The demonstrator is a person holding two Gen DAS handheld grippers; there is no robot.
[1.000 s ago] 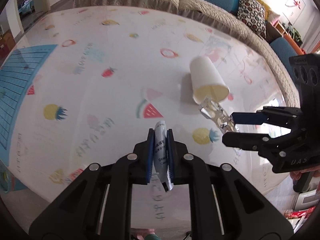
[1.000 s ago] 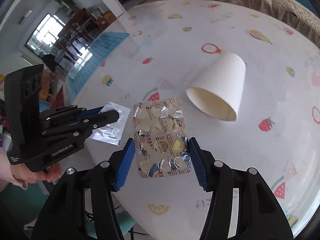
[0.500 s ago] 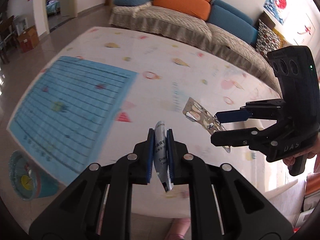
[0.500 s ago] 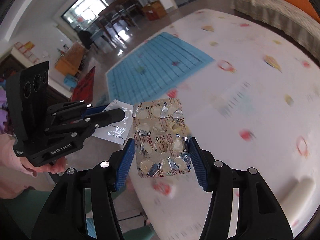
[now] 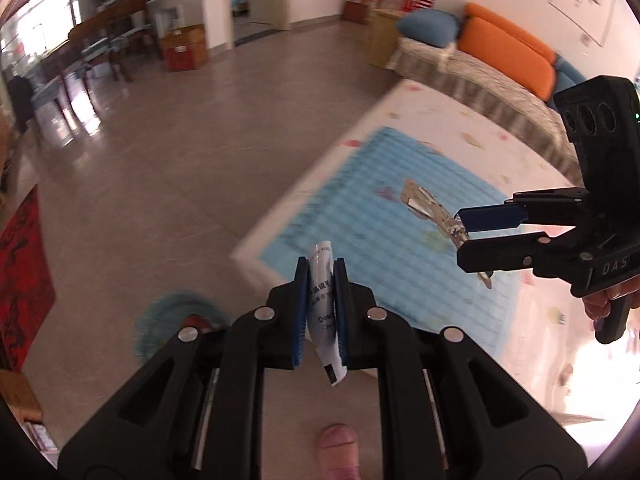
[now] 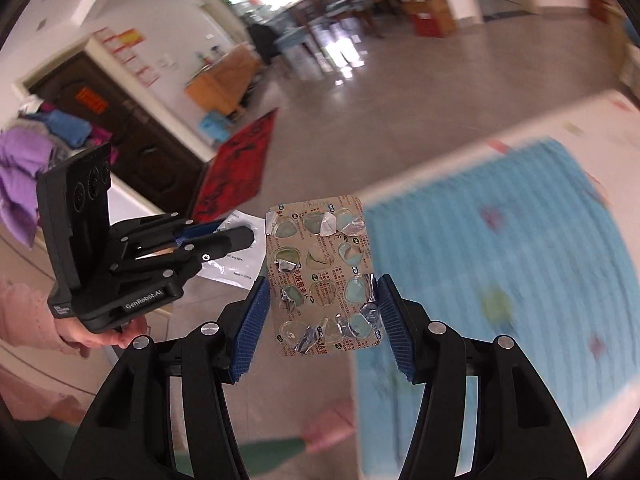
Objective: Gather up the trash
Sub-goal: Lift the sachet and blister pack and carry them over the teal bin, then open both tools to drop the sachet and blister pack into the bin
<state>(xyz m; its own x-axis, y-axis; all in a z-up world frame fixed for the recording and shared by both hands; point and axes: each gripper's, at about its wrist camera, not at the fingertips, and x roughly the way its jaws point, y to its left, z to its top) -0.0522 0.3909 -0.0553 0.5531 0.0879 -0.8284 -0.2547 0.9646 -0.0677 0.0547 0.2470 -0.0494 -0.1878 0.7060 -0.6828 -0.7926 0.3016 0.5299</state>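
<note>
Both grippers are carrying trash off the table's edge, left gripper (image 5: 321,304) clenching a sachet (image 5: 325,312), right gripper (image 6: 320,320) pinching a blister pack (image 6: 324,276); holding both grips firm until over the teal bin (image 5: 160,316) looks wisest.

My left gripper (image 5: 322,304) was clamped on a white printed sachet (image 5: 325,312), which stood upright between the blue pads (image 5: 301,308). At 3 o'clock my right gripper (image 5: 474,236) pinched a foil blister pack (image 5: 430,208) edge-on, over the blue mat (image 5: 380,248). A teal bin (image 5: 176,320), blurred, sat on the floor at 8 o'clock. An orange-cushioned sofa (image 5: 504,48) lay at 1 o'clock.
</note>
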